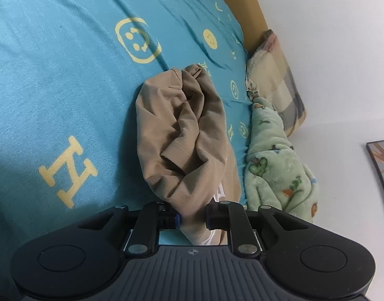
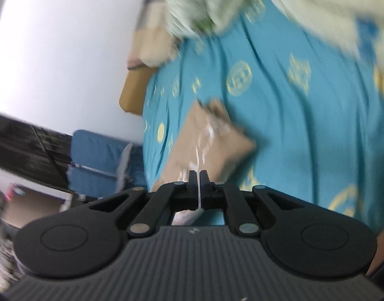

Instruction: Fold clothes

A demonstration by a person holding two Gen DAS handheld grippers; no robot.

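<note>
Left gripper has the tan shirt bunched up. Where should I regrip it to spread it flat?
Take the stitched hem edge of the tan shirt, coming from the left gripper's near side. It is the only straight edge exposed in the bunch.

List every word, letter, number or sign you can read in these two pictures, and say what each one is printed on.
"H": a large yellow letter on the blue bedsheet, repeated smaller further off.
Smiley faces, a sign and not text: yellow prints on the same sheet.
White print on the tan shirt, held by the left gripper: mostly hidden, unreadable.
Right wrist view: everything is too blurred to read.
</note>
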